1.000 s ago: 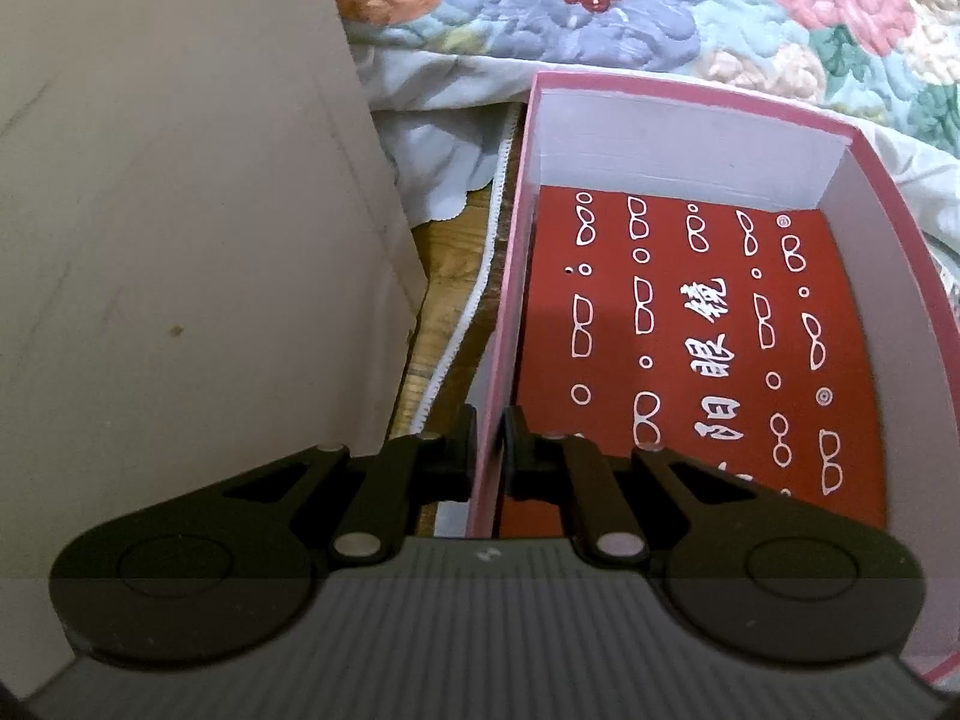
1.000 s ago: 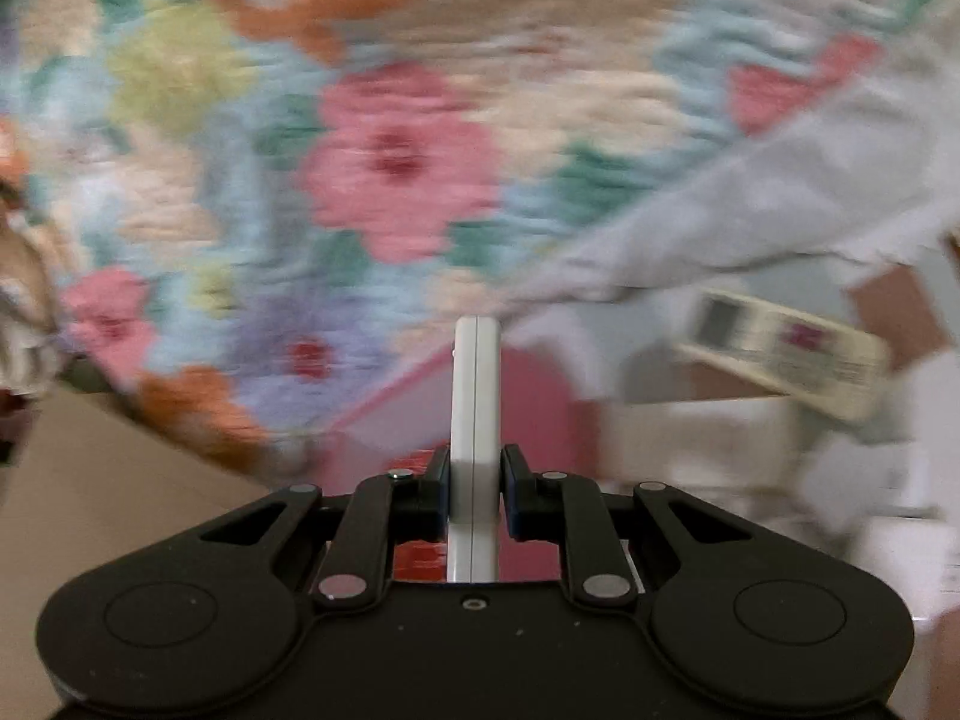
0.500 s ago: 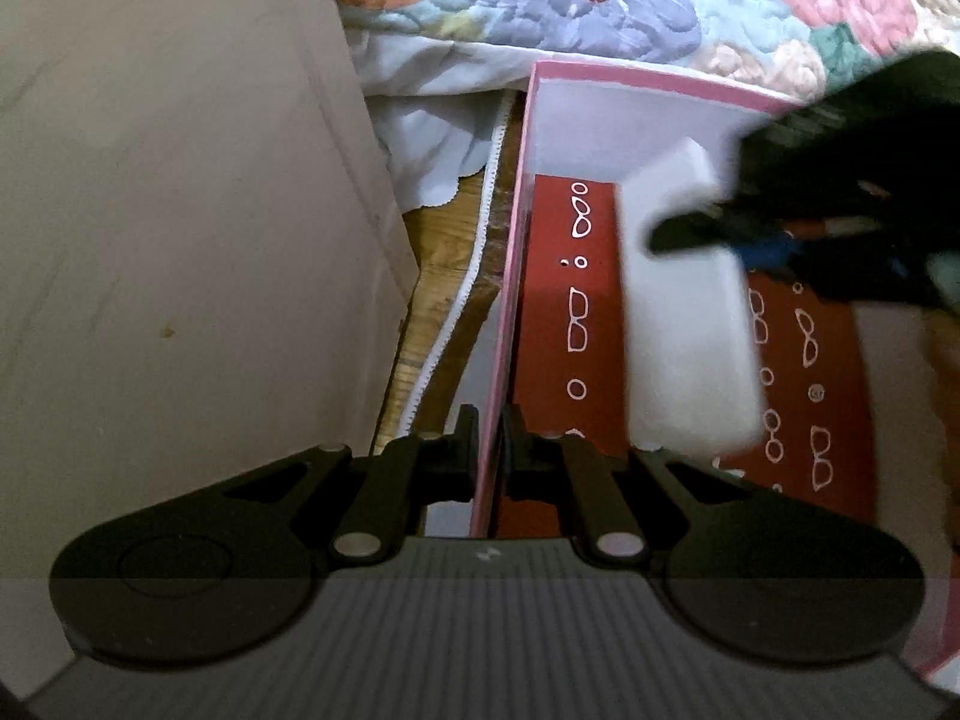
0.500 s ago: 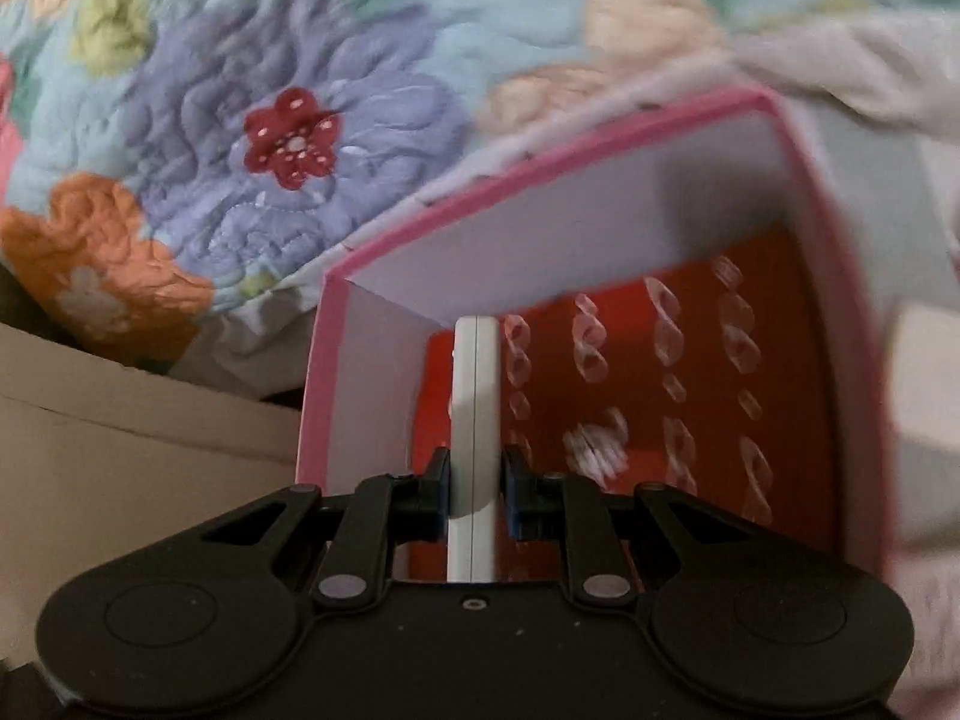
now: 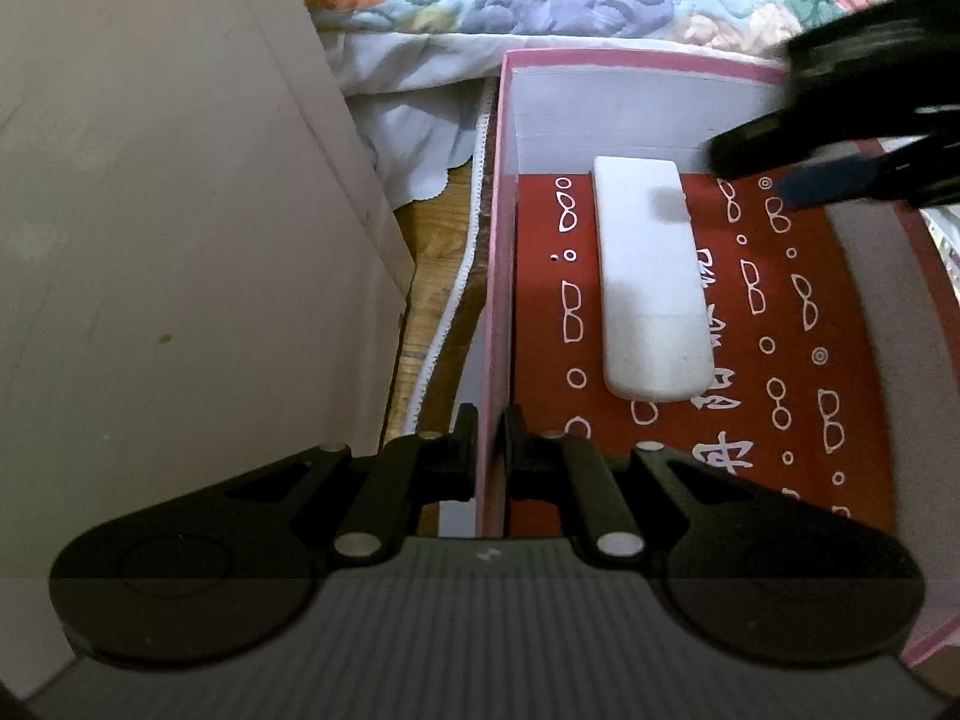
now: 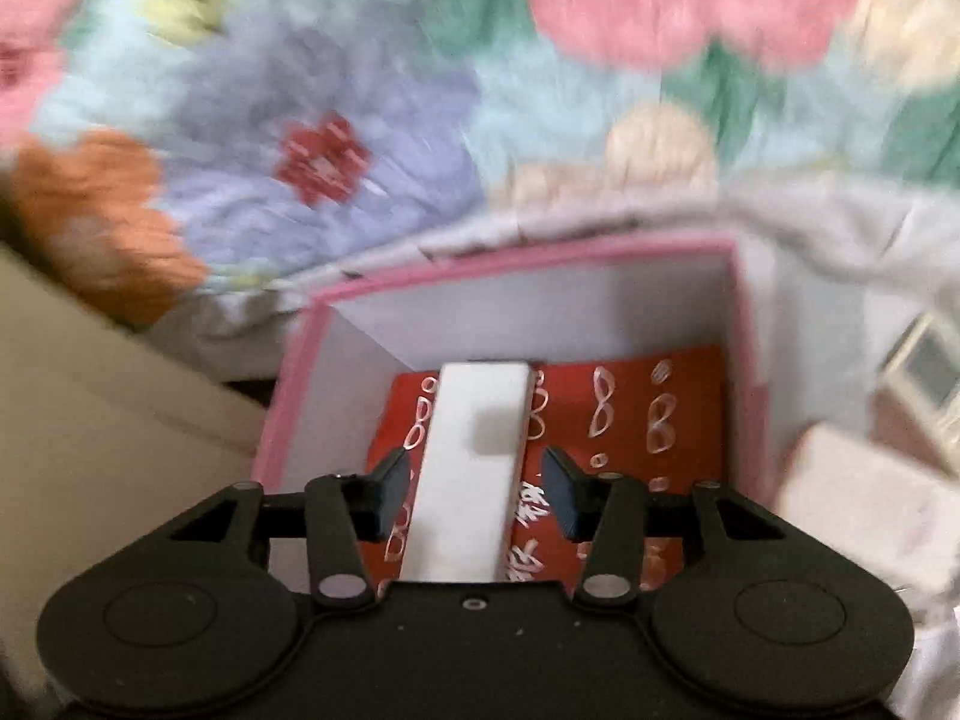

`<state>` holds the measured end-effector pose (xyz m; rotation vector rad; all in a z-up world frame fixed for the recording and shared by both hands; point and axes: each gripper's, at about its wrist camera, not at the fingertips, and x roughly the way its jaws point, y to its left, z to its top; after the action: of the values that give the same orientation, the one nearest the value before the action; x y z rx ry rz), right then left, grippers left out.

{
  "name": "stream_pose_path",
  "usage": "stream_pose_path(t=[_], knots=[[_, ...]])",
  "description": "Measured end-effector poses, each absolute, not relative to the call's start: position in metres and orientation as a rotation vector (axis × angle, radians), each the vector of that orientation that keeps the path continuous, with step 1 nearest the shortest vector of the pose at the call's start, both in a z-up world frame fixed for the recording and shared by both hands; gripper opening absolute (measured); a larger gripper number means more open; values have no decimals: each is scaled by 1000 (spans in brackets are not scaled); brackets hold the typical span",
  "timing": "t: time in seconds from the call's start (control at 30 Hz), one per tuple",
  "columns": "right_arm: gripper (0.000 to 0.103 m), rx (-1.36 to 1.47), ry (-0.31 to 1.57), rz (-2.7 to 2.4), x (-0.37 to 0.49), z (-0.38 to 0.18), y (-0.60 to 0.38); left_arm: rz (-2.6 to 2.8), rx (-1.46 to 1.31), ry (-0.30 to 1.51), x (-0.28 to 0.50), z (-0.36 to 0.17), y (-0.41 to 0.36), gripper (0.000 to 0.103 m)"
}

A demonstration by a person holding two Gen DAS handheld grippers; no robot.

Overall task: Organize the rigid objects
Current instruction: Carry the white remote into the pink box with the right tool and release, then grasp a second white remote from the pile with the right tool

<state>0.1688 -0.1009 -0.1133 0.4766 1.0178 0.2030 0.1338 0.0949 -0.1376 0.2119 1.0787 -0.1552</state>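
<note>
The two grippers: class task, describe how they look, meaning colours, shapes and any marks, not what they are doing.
The left gripper and the right gripper are both matt black, with two round lobes at the base and angled link arms carrying silver pin heads. The left body has fine ribbing. The right gripper's pads look dark blue. No cables or sleeves show.

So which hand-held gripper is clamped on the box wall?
The left hand-held gripper, shut on the pink box wall; the right hand-held gripper is opening, pads clear.

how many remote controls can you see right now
2. A white remote lies flat, face down, inside the pink box on its red lining. A second remote, blurred, lies outside the box at the right edge of the right wrist view. Others may be hidden.
</note>
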Motion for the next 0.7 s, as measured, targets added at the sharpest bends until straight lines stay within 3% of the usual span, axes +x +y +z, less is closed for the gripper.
stream_pose_path(t=[0.1, 0.23, 0.7], knots=[[58, 412, 922, 261, 144, -82, -127, -153, 215, 1076, 134, -138, 94, 8], [70, 207, 814, 304, 115, -70, -165, -147, 243, 1065, 131, -140, 90, 9], [69, 58, 991, 315, 106, -172, -225, -143, 296, 1040, 126, -142, 85, 10]])
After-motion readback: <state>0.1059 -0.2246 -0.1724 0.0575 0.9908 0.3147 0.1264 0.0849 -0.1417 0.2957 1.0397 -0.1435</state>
